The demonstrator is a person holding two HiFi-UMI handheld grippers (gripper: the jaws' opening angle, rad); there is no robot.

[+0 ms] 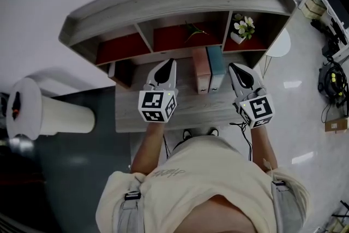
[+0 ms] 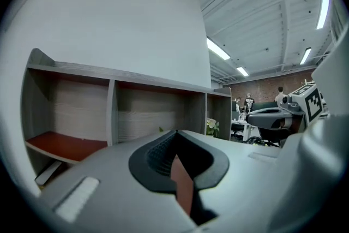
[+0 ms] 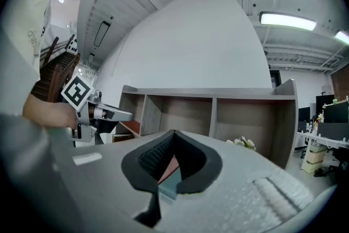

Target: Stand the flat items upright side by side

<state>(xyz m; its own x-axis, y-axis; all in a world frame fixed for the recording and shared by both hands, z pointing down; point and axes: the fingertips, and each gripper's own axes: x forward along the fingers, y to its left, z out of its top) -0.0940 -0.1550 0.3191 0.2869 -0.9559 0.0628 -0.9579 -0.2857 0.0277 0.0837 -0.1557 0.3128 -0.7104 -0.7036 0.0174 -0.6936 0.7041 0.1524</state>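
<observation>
Head view: wooden desk [image 1: 199, 108], glossy floor [image 1: 297, 117]

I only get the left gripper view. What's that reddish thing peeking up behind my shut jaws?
Observer: In the head view it's a salmon book standing upright on the desk, in front of the shelf.
Operator: Is it all by itself?
Observer: No. A teal book stands upright close beside it, on its right.
Operator: Is my other gripper holding anything?
Observer: No. The right gripper view shows the right gripper with its jaws shut and nothing between them.
</observation>
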